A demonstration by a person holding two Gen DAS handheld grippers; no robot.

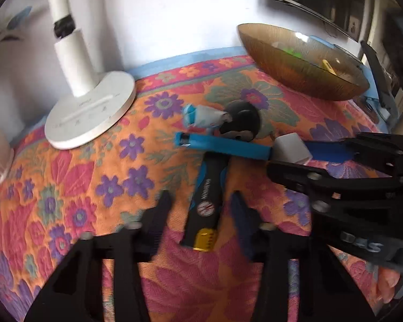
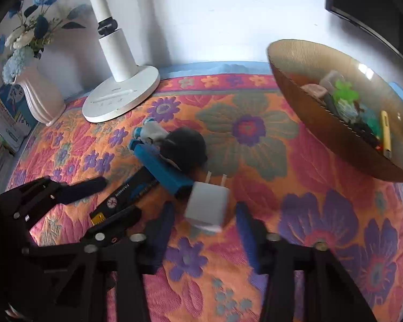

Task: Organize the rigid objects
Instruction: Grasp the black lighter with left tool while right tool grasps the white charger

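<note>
Charger: white plug-in charger (image 2: 207,208) lies on the floral cloth (image 2: 268,166), prongs pointing away, right between the spread fingers of the right gripper (image 2: 204,212); neither finger touches it as far as I can see.
Right gripper: jaws wide apart, holding nothing.
Black tool: black-and-blue handle with a gold end (image 1: 207,201) lies on the cloth between the fingers of the left gripper (image 1: 201,204), untouched.
Left gripper: jaws wide apart, empty.
Blue bar: blue stick-shaped item (image 1: 223,145) lies across the top of the black tool, one end just beside the charger.
Doll: small figure with a dark round head (image 1: 241,120) rests just behind the blue bar.
Bowl: amber glass bowl (image 2: 295,80) sits to the right, near the wall, with small items inside.
Lamp: white lamp base (image 2: 121,96) stands at the back left.
Vase: pale ribbed vase (image 2: 40,96) with blue flowers stands left of the lamp.
</note>
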